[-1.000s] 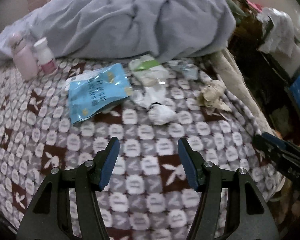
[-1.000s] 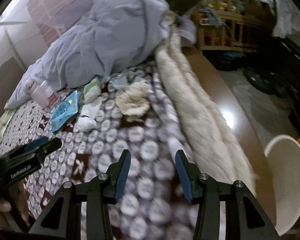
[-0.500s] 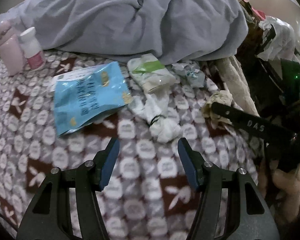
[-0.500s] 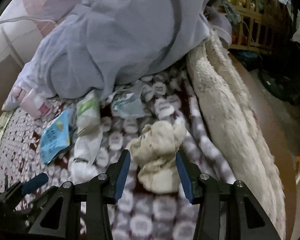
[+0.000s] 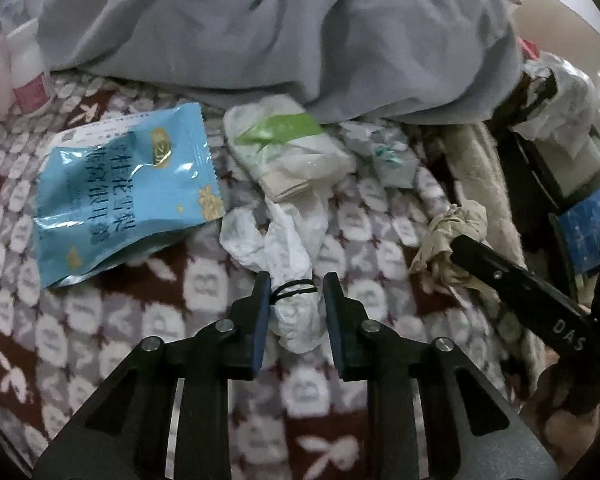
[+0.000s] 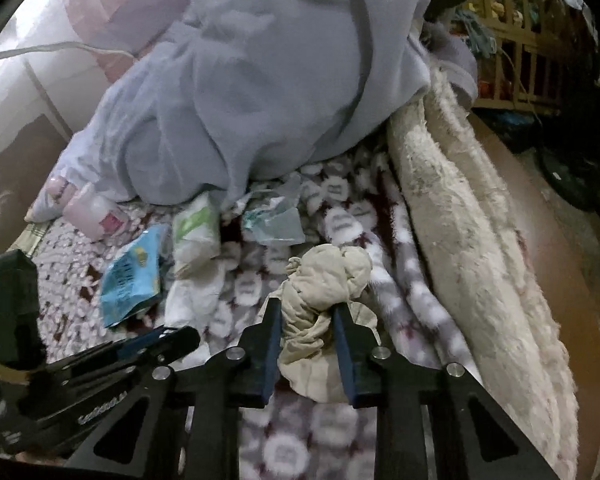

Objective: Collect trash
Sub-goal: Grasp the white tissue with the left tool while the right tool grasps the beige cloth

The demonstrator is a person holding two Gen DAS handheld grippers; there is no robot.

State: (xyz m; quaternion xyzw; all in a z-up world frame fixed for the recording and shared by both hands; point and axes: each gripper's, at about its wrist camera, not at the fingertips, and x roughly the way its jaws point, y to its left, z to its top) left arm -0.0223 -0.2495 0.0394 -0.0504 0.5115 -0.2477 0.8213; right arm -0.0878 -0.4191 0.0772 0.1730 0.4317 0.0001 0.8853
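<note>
Both grippers work the same litter on the bed (image 5: 148,320) at once, one piece each. The left gripper (image 5: 293,292) straddles the white wad (image 5: 296,320) right at its black tie (image 5: 296,290), the narrowest and firmest spot, so a squeeze there should lift the whole bundle; its jaws stand parted on either side, close to the plastic but not clenched. The right gripper (image 6: 306,322) brackets the beige tissue (image 6: 324,280) near the bed's furry edge, jaws pressing its lower folds — grasping it or about to, I judge, though a full clamp is not certain. Its low angle suits a soft lump lying flat on the blanket. The remaining trash lies between the grippers and the grey duvet (image 5: 280,32): the blue packet (image 5: 124,196) flat to the left, the green-and-white pack (image 5: 288,152) just beyond the wad, a small crumpled wrapper (image 5: 392,160) beside it. Two pink bottles (image 6: 88,212) stand against the duvet — likely not trash.
</note>
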